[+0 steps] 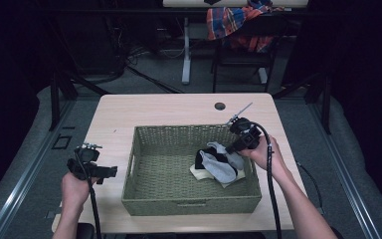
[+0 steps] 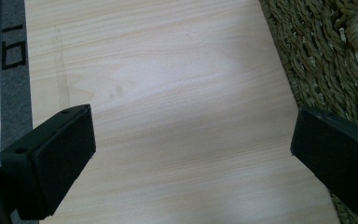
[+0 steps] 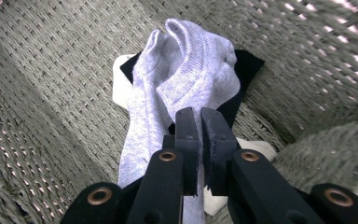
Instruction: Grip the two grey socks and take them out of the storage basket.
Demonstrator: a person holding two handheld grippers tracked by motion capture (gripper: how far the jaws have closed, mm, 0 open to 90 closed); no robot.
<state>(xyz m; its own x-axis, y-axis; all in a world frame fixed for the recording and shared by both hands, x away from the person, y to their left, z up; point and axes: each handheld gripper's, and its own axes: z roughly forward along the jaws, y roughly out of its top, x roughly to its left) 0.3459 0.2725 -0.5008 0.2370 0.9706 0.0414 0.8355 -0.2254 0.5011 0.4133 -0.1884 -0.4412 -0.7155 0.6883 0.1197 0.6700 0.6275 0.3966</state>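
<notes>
Inside woven green basket (image 1: pixel 144 194), right half: grey sock (image 3: pixel 177 84) heaped over black (image 3: pixel 249 65) and cream (image 3: pixel 119 79) fabric. Right gripper (image 3: pixel 200 116) pinched nearly closed on grey sock (thin slit between jaws). Left gripper (image 2: pixel 191 140) spread wide over bare table (image 2: pixel 168 70), holding nothing, just beside basket's outer wall. No legible writing anywhere.

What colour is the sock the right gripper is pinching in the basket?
Light grey sock; it shows best in the right gripper view, clamped by the right gripper.

No text, label, brand, number or sign can be read anywhere in these pictures.
</notes>
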